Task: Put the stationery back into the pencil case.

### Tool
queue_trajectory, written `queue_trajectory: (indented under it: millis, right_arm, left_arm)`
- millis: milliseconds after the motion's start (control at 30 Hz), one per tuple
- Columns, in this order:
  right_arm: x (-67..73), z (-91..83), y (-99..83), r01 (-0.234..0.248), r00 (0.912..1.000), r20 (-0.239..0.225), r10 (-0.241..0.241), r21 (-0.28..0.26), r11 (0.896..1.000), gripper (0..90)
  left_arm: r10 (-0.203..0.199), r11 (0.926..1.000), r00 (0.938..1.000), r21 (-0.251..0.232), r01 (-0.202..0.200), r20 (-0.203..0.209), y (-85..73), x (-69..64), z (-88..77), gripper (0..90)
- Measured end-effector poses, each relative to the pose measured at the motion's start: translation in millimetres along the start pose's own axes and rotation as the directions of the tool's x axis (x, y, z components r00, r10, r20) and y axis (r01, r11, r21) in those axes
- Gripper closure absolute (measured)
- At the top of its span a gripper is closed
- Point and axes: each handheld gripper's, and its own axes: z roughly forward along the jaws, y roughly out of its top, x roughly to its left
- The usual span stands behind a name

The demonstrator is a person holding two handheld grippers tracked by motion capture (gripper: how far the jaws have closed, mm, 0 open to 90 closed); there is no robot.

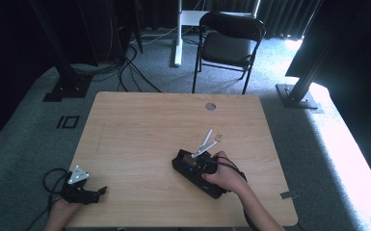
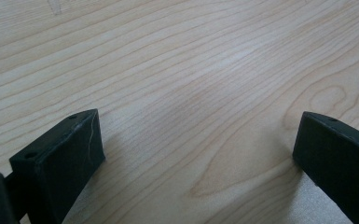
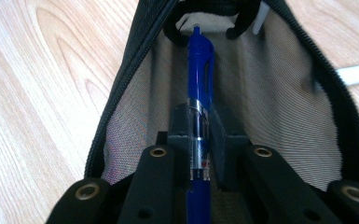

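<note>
while the left gripper [image 2: 198, 154] rests fingers apart by the table [image 1: 139, 125] edge, right gripper [image 3: 199, 140] fingers clamp a blue pen [image 3: 199, 84] inside the pouch [image 3: 279, 102].

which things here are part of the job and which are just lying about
In use:
- blue pen, gripped by the right tongs
- open black pencil case

Lying about:
- white pens on the table
- folding chair
</note>
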Motion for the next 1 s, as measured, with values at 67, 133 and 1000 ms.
queue_trajectory:
  millis: [67,133,1000]
  right_arm:
    - [0.3,2.6,0.1,0.001,1.0000,0.004,-0.001,0.012,1.000,79.4]
    - [1.2,5.8,-0.3,-0.002,1.0000,0.004,0.001,0.024,1.000,79.4]
    - [-10.5,-48.3,-4.3,-0.081,0.9966,-0.037,0.074,-0.241,0.967,75.1]
  left_arm:
    - [0.000,1.0000,1.0000,0.000,0.000,0.000,0.0,0.0,0.0,1.9]
    - [0.000,1.0000,1.0000,0.000,0.000,0.000,0.0,0.0,0.0,2.0]
    - [0.000,1.0000,1.0000,0.000,0.000,0.000,0.0,0.0,0.0,2.0]
